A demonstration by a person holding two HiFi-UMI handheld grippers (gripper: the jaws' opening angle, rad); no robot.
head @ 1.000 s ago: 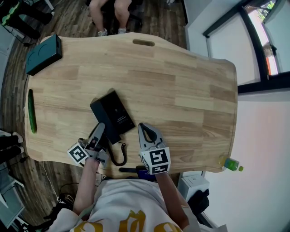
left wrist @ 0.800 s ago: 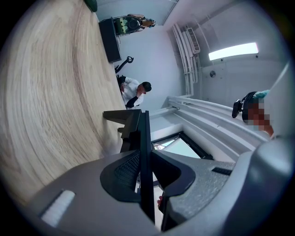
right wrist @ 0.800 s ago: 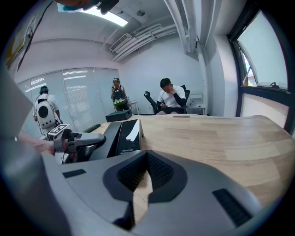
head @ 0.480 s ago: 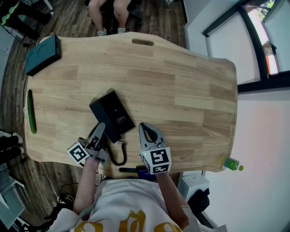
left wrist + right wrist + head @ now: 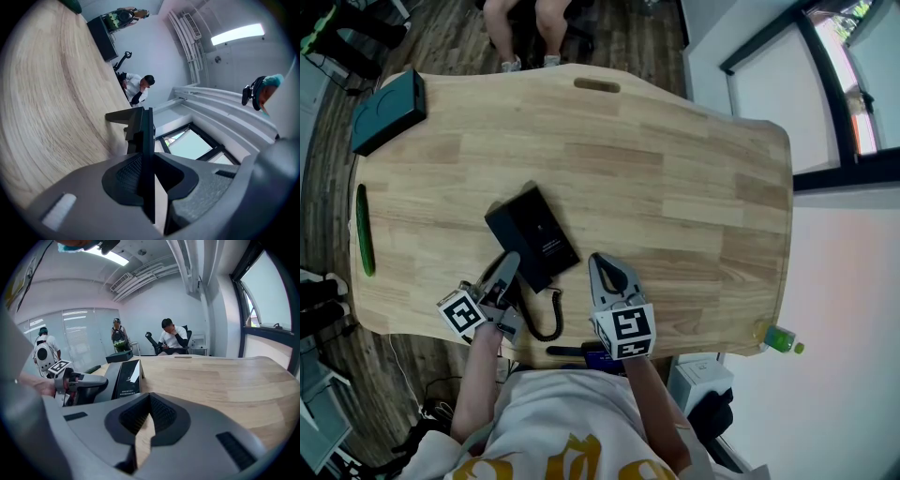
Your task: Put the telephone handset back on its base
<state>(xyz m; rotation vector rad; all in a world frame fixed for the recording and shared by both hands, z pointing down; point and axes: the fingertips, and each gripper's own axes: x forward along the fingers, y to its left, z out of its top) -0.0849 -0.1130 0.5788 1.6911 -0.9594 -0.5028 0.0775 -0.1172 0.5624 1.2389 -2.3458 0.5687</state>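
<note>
The black telephone base (image 5: pixel 539 234) lies on the wooden table (image 5: pixel 675 187), slightly left of centre. Its handset (image 5: pixel 526 279) lies along the base's near-left side, and the coiled cord (image 5: pixel 546 323) loops toward the table's near edge. My left gripper (image 5: pixel 508 263) is shut, its tips over the handset's near end; I cannot tell whether they touch it. From the left gripper view the phone (image 5: pixel 133 124) stands just ahead of the closed jaws. To the right of the phone, my right gripper (image 5: pixel 598 261) is shut and holds nothing. It sees the phone (image 5: pixel 125 376) and the left gripper (image 5: pixel 82 383).
A dark green box (image 5: pixel 389 111) sits at the far left corner. A long green object (image 5: pixel 365 242) lies along the left edge. There is a slot (image 5: pixel 596 86) in the table's far edge. A green bottle (image 5: pixel 776 339) stands below the near right corner. A person (image 5: pixel 530 33) sits beyond the table.
Almost nothing differs. The left gripper's marker cube has shifted very slightly; the phone, cord and right gripper stay in place.
</note>
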